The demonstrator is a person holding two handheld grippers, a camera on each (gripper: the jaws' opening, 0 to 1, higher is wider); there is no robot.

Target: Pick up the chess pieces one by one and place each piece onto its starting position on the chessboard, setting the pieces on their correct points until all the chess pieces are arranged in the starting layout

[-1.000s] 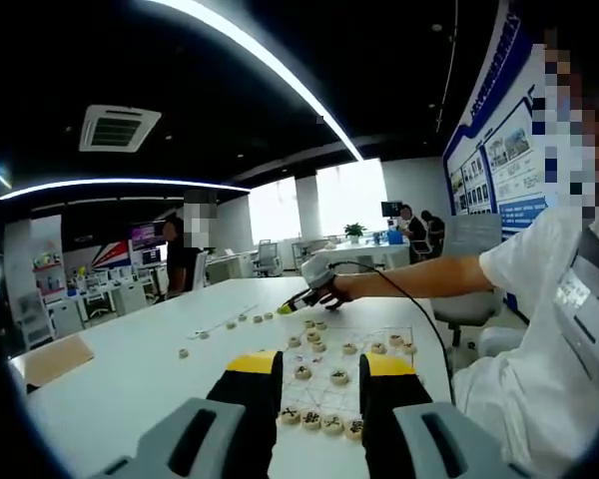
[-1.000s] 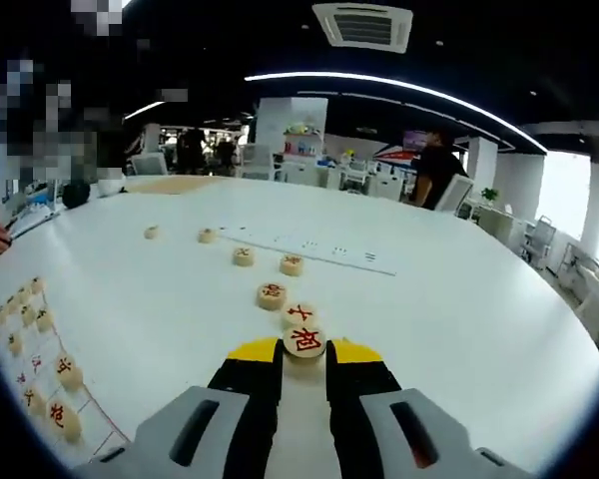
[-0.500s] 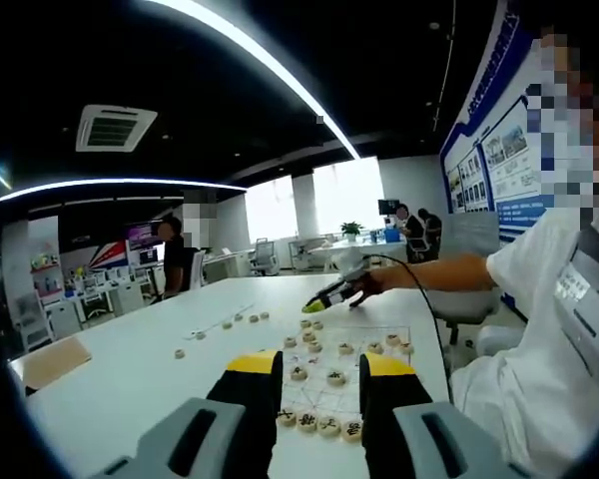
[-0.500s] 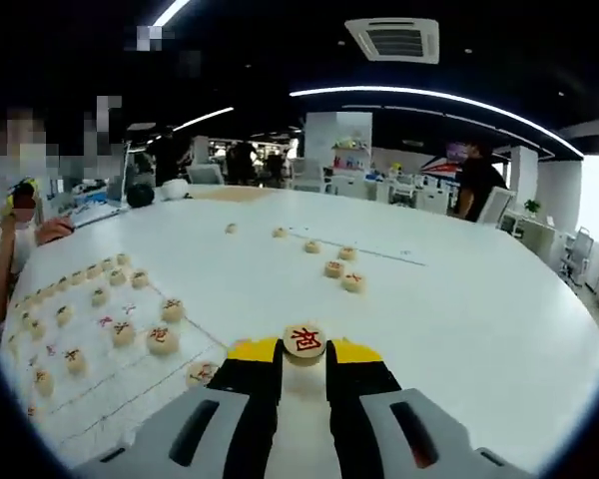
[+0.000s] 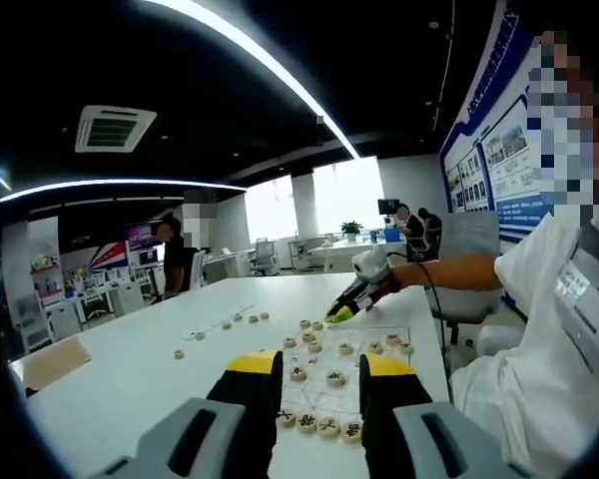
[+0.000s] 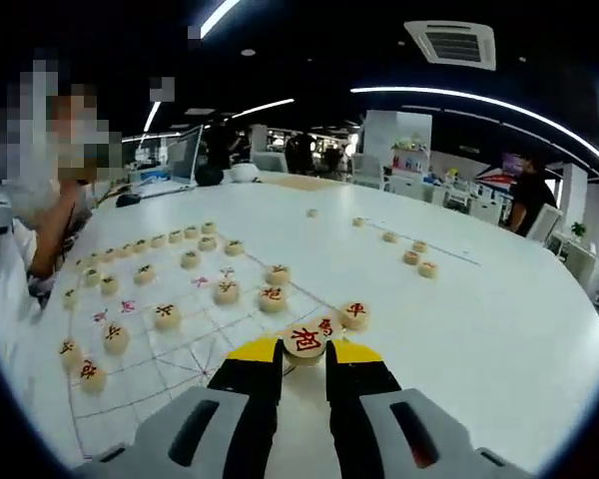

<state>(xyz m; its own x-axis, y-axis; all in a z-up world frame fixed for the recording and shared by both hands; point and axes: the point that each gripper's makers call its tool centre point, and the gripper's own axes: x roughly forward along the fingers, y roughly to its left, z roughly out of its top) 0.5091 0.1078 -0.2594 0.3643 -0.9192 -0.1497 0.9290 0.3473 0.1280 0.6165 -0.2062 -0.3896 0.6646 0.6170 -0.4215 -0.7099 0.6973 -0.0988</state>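
In the left gripper view, our left gripper [image 5: 319, 384] hangs above the near edge of the chessboard [image 5: 374, 351], its jaws apart with nothing between them; a row of chess pieces [image 5: 319, 425] sits just past the tips. Across the board we see the right gripper [image 5: 341, 313] tilted down over the far edge, held in a gloved hand [image 5: 372, 271]. To the left, the white table [image 5: 130, 384] lies open, with a few loose pieces [image 5: 242, 319] well apart from the board. In the right gripper view, our right gripper [image 6: 303, 356] pinches a round piece with a red character [image 6: 305, 339] at its jaw tips, over the board's near right edge beside two placed red pieces [image 6: 353, 314]. Beyond that edge the table [image 6: 499, 329] is bare except for some loose pieces [image 6: 417, 257] far off.
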